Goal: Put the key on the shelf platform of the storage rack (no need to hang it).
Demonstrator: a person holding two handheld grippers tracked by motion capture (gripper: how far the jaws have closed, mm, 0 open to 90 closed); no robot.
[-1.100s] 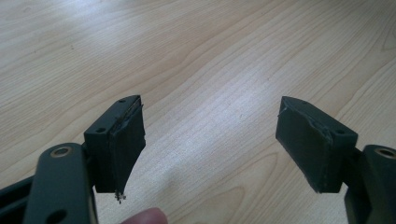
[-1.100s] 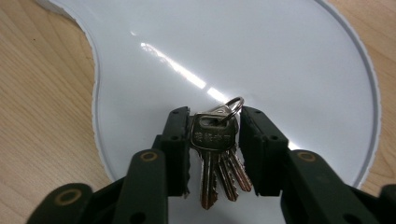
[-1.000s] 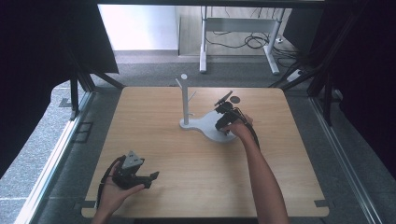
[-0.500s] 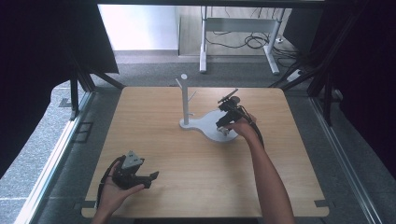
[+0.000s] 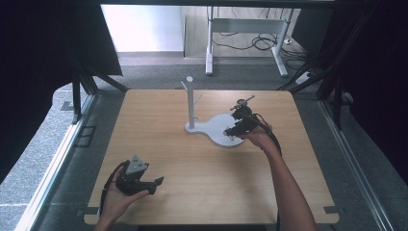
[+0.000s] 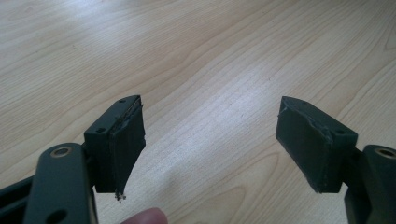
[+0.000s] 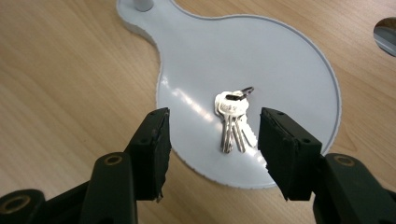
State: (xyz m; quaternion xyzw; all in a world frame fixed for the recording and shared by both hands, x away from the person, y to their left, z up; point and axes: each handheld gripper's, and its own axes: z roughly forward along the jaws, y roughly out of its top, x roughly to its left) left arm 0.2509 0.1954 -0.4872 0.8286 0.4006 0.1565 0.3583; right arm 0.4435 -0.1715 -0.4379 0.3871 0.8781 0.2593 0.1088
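Note:
A white stand with a round tray base (image 5: 219, 132) (image 7: 289, 60) and an upright post with pegs (image 5: 190, 98) sits mid-table. A bunch of silver keys (image 7: 232, 119) on a small ring lies flat on the tray. My right gripper (image 5: 232, 130) (image 7: 212, 142) hovers just above the tray's near edge, open, its jaws either side of the keys and apart from them. My left gripper (image 5: 156, 185) (image 6: 210, 140) is held low over bare wood at the near left, open with nothing between its jaws.
The wooden table (image 5: 192, 159) has bare room between the two hands. A small dark round object (image 7: 385, 30) lies on the wood to the right of the tray. Desk legs and cables (image 5: 250, 43) stand on the floor beyond the far edge.
My right gripper has come down and slightly toward the near edge of the tray, closer to the keys. The left gripper has stayed where it was.

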